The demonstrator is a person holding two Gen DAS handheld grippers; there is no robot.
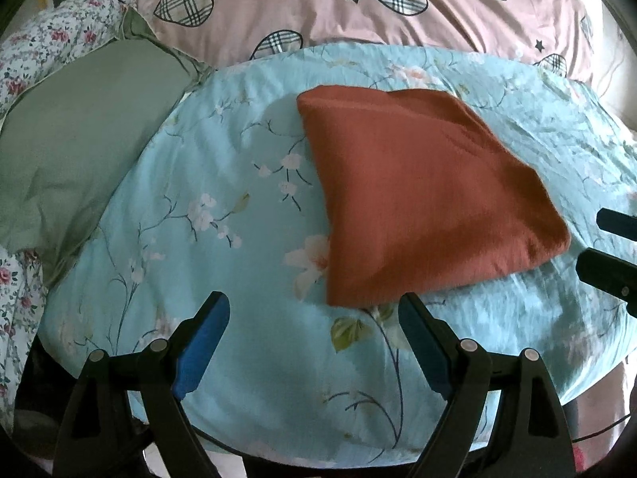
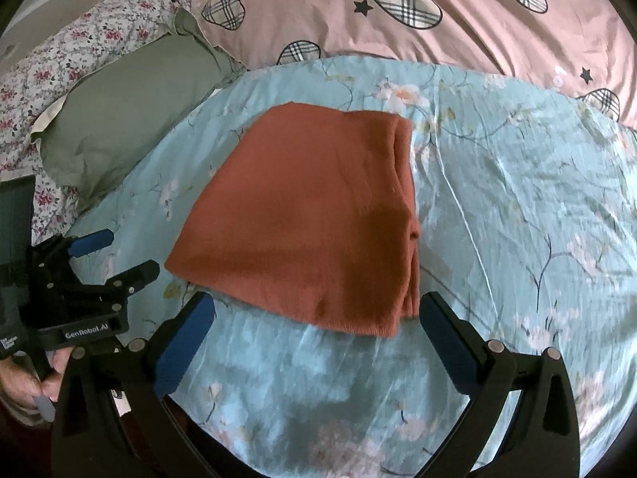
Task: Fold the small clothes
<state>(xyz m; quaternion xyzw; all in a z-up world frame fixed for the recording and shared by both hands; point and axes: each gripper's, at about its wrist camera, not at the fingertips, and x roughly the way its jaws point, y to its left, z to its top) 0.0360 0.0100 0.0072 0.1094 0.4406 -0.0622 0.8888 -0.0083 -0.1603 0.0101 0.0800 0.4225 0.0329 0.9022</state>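
A rust-red garment point(image 1: 422, 195) lies folded into a flat packet on the light blue floral sheet point(image 1: 239, 207). It also shows in the right wrist view point(image 2: 314, 215), with stacked folded edges along its right side. My left gripper point(image 1: 314, 318) is open and empty, just in front of the garment's near edge. My right gripper point(image 2: 318, 318) is open and empty, its fingers standing either side of the garment's near edge, slightly short of it. The right gripper also shows at the right edge of the left wrist view point(image 1: 609, 247), and the left gripper at the left of the right wrist view point(image 2: 119, 255).
A grey-green pillow point(image 1: 87, 135) lies to the left on a white flowered cover point(image 1: 43, 44). A pink quilt with plaid hearts point(image 1: 358, 4) lies behind the blue sheet. The sheet's front edge drops off near the grippers.
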